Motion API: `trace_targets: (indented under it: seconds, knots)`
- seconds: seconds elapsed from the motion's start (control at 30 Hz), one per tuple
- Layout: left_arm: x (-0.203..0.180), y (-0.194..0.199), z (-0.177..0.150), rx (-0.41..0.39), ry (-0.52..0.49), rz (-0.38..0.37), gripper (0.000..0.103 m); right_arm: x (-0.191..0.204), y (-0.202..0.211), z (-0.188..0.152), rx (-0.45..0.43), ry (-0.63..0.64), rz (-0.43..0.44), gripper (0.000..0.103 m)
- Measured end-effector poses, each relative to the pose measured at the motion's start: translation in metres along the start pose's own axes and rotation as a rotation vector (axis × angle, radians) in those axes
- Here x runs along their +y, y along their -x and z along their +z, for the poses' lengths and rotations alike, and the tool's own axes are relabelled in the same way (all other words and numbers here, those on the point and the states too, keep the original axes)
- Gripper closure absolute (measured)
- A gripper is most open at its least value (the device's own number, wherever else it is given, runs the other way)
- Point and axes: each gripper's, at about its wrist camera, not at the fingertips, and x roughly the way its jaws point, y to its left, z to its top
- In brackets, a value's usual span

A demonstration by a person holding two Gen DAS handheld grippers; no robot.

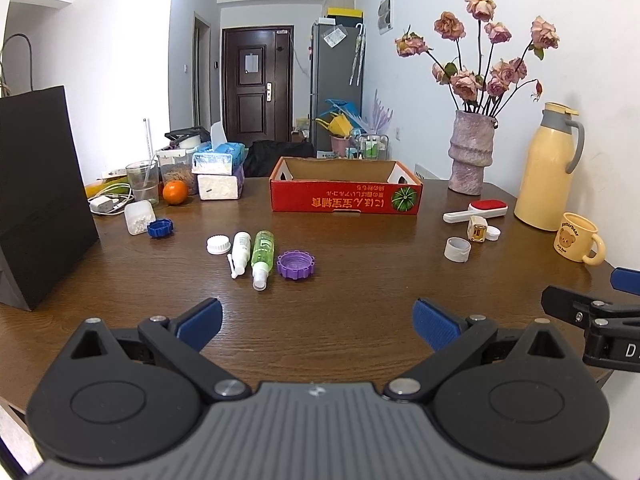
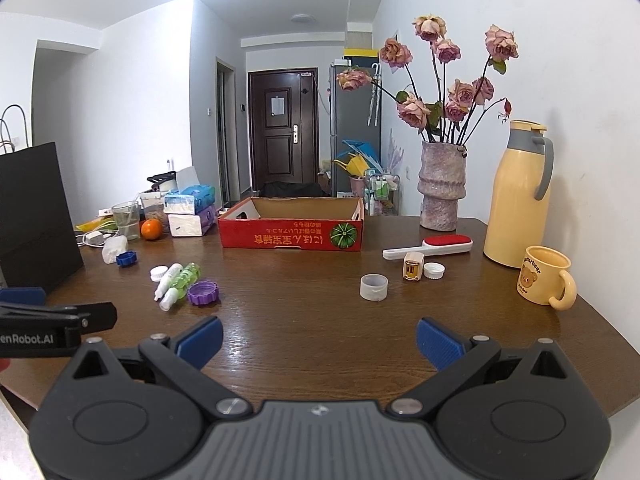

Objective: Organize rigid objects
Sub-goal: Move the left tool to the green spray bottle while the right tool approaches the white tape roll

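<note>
Small items lie scattered on the wooden table (image 1: 340,280). A white cap (image 1: 219,245), a white bottle (image 1: 240,250), a green spray bottle (image 1: 262,255) and a purple lid (image 1: 295,264) sit together ahead of my left gripper (image 1: 318,322), which is open and empty. A blue lid (image 1: 160,228) lies farther left. On the right are a grey ring (image 2: 374,287), a small cream box (image 2: 413,266), a white cap (image 2: 434,270) and a red lint brush (image 2: 428,247), ahead of my open, empty right gripper (image 2: 319,342). A red cardboard box (image 1: 346,186) stands open at the back.
A black paper bag (image 1: 40,200) stands at the left edge. A vase of roses (image 1: 472,152), a yellow thermos (image 1: 546,168) and a bear mug (image 1: 578,242) line the right side. An orange (image 1: 175,192), a glass (image 1: 142,182) and tissue packs (image 1: 218,176) crowd the back left.
</note>
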Motion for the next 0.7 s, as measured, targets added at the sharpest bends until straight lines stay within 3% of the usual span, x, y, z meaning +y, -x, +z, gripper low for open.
trace_targets:
  seconds: [0.7]
  knots:
    - [0.006, -0.074, 0.022, 0.072, 0.017, 0.002, 0.000, -0.006, -0.072, 0.021, 0.070, -0.004, -0.008, 0.000]
